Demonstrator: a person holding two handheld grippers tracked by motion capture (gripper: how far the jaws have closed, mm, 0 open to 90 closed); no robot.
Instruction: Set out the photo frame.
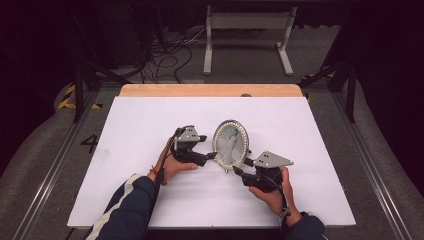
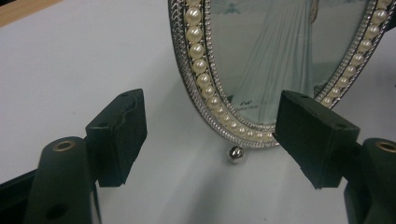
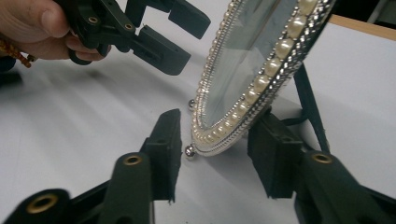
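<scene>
My right gripper [image 3: 215, 154] straddles the bottom rim of the frame [image 3: 252, 79], jaws apart with the rim between them.

The frame, an oval with pearls around a glass-covered picture, stands upright on the white table [image 1: 150, 125], propped by a dark strut behind it. In the right gripper view one jaw sits in front of the rim beside a small silver ball foot [image 3: 189, 150], the other behind it close to the back; I cannot tell whether either touches. My left gripper [image 2: 210, 135] is wide open, just short of the frame's lower edge, another ball foot [image 2: 235, 154] lying between its jaws. From above, the frame [image 1: 230, 144] stands between my two grippers, left [image 1: 211, 156] and right [image 1: 239, 170].
</scene>
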